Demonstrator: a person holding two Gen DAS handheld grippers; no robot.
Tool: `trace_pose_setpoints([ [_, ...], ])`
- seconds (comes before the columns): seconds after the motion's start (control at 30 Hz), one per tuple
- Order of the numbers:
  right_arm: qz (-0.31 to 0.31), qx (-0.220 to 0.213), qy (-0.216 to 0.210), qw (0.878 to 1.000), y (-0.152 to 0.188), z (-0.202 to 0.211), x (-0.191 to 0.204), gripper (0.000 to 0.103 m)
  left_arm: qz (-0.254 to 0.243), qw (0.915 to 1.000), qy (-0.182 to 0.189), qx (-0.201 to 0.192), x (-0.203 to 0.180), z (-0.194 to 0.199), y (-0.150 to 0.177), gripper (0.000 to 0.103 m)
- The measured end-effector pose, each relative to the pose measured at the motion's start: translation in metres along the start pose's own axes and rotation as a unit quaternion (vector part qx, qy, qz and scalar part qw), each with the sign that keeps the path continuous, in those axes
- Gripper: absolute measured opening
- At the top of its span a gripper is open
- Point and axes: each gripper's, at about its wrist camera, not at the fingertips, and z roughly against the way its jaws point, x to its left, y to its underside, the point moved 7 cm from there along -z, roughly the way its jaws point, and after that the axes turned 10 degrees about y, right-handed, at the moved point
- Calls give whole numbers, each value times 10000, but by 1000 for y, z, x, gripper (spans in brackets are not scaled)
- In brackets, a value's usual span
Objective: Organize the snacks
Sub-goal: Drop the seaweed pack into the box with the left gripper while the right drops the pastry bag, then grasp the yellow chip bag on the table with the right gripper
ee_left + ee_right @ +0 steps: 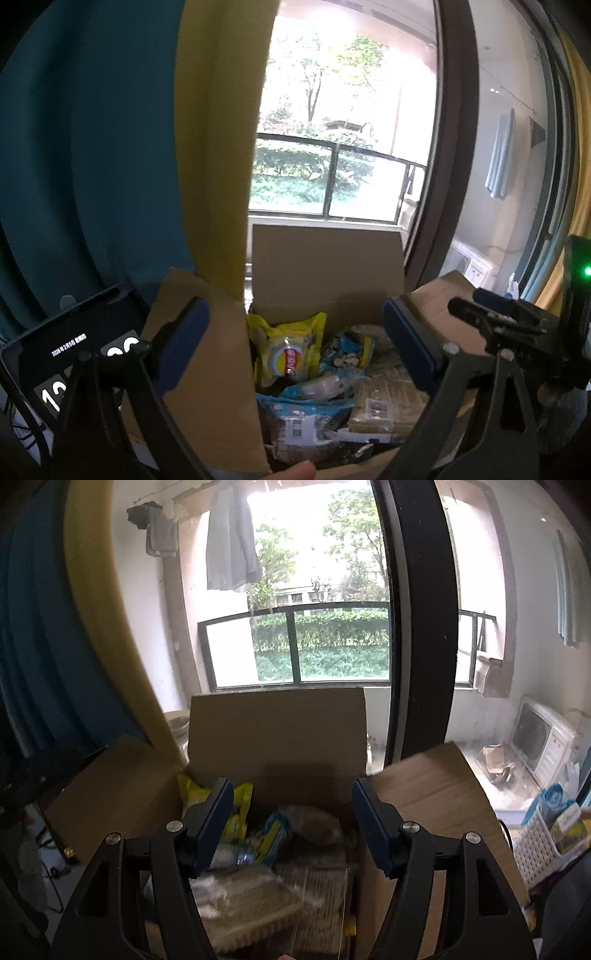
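Observation:
An open cardboard box [325, 266] with raised flaps holds several snack packs. Among them are a yellow chip bag [288, 354], a blue and white packet [343, 350], a blue packet with a printed label [303, 421] and a tan cracker pack [384, 406]. My left gripper [295, 345] is open wide in front of the box, with nothing between its pads. The right wrist view shows the same box [277, 731], the yellow bag [242, 805] and a blurred clear pack of tan biscuits [251, 904]. My right gripper [293, 825] hangs open above that pack, not touching it.
A tablet showing a clock [74, 350] stands left of the box. A white slotted basket [535, 842] with packets sits at the right. Teal and yellow curtains [207, 147] and a glass door frame [417, 627] stand behind the box. A fingertip [295, 470] shows at the bottom edge.

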Motion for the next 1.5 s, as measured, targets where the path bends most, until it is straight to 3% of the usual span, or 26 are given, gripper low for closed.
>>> trace_pose_setpoints([
  [0.4, 118, -70, -131, 9998, 12, 55, 12, 70, -204, 9997, 83, 75, -23, 41, 17, 96],
  [0.97, 173, 173, -442, 9987, 71, 113, 34, 70, -341, 9992, 67, 196, -27, 108, 59, 96],
  [1.3, 197, 501, -578, 9969, 118, 129, 47, 70, -319, 9982, 39, 497, -17, 129, 104, 96],
  [1.5, 210, 902, -887, 9917, 150, 132, 58, 74, -80, 9980, 71, 631, -6, 150, 135, 96],
])
